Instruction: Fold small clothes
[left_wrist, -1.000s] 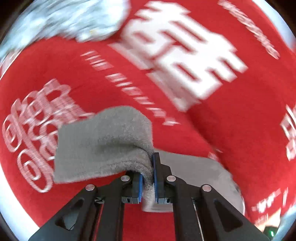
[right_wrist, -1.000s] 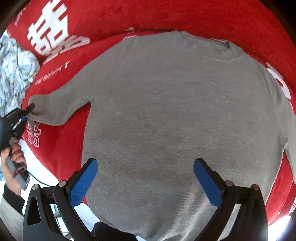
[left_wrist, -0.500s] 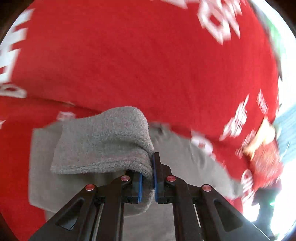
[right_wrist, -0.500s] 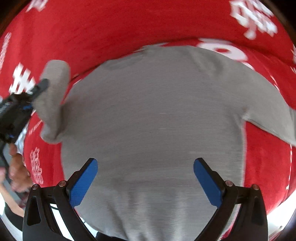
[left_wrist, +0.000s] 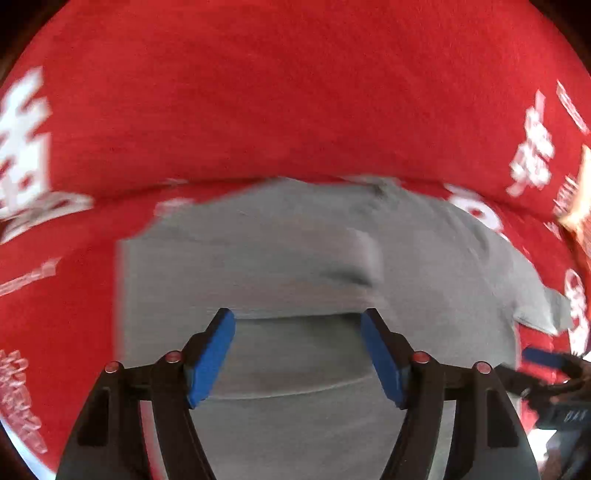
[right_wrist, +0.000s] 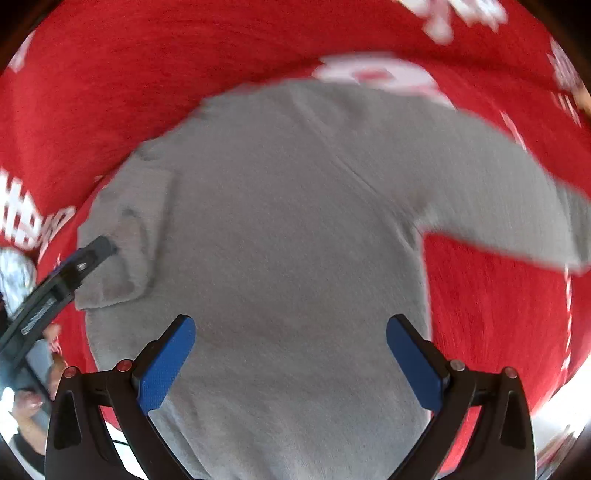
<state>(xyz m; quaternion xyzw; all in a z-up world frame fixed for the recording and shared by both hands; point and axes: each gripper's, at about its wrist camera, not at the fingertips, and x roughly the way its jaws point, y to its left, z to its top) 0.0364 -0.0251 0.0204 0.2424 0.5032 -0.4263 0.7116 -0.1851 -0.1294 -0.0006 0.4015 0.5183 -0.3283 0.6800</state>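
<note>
A small grey sweater (right_wrist: 288, 221) lies flat on a red cloth (right_wrist: 110, 74) with white characters. One sleeve (right_wrist: 129, 236) is folded in over the body at the left; the other sleeve (right_wrist: 517, 199) still stretches out to the right. My left gripper (left_wrist: 297, 350) is open and empty above the sweater (left_wrist: 295, 240), just behind the folded sleeve (left_wrist: 354, 262). It also shows in the right wrist view (right_wrist: 70, 269) at the folded sleeve's cuff. My right gripper (right_wrist: 290, 354) is open and empty over the sweater's lower body, and it shows at the right edge of the left wrist view (left_wrist: 546, 363).
The red cloth (left_wrist: 295, 92) covers the whole surface around the sweater. A blue-white crumpled garment (right_wrist: 14, 273) lies at the far left. The surface's edge runs along the bottom of the right wrist view, with a hand (right_wrist: 29, 402) at the lower left.
My left gripper carried the sleeve cuff over the sweater's body, then opened and let it go. The sleeve now lies folded on the body. My right gripper stayed open and shifted slightly.
</note>
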